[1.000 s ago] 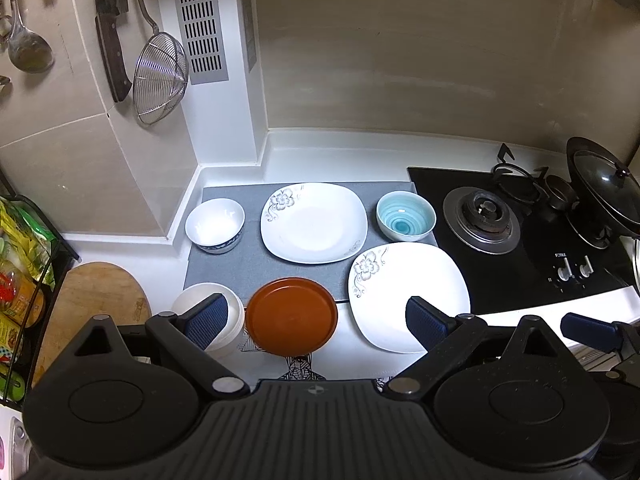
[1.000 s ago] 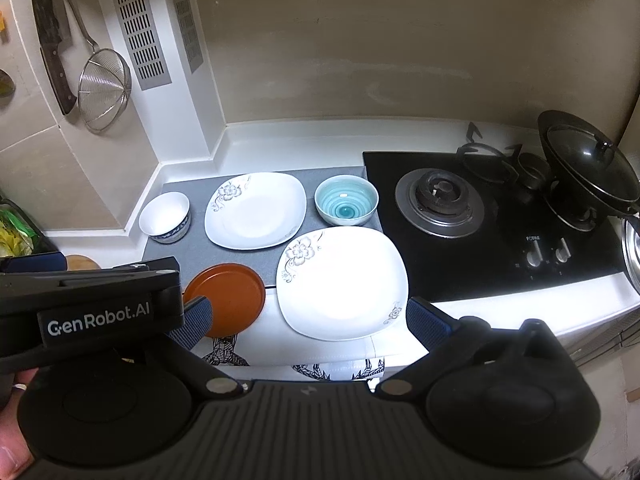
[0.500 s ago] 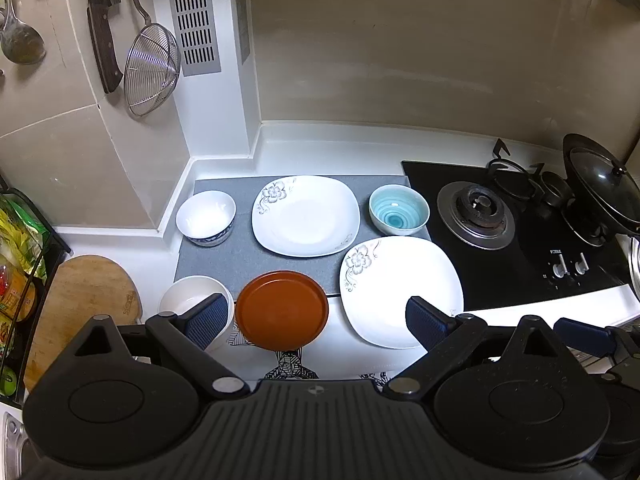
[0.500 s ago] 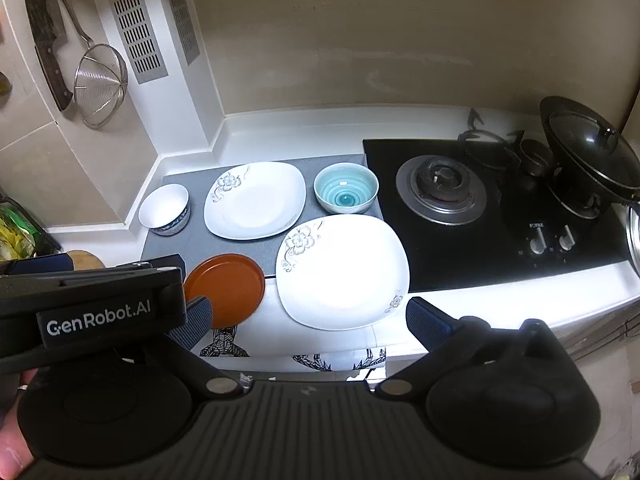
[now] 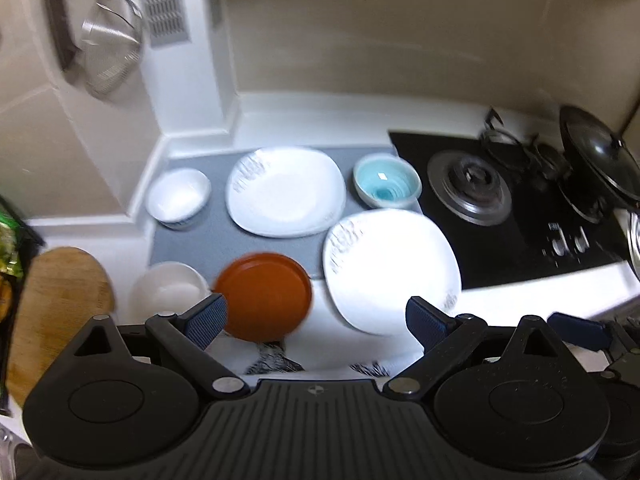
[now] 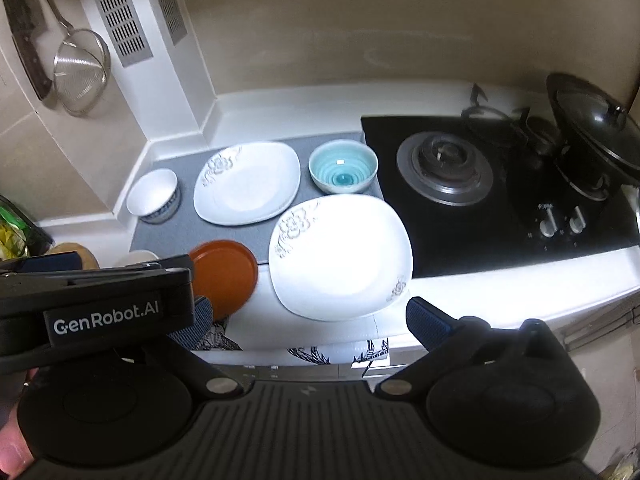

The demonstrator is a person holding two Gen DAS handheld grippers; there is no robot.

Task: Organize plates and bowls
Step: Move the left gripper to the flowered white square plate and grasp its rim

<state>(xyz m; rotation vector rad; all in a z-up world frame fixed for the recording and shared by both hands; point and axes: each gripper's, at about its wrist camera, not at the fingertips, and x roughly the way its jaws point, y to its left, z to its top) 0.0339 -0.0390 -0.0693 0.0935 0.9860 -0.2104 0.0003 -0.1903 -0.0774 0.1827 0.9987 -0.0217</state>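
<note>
While both the left gripper (image 5: 316, 318) and right gripper (image 6: 308, 316) are held wide open and empty, plates (image 6: 340, 252) and bowls (image 6: 343, 166) are seen mid-frame on the tabletop (image 6: 520, 280).

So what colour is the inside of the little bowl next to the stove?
The bowl is light blue-turquoise inside with ring swirls, clearest in the right wrist view.

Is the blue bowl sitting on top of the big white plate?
No, the blue bowl stands on the grey mat behind the big white plate, not on it.
</note>
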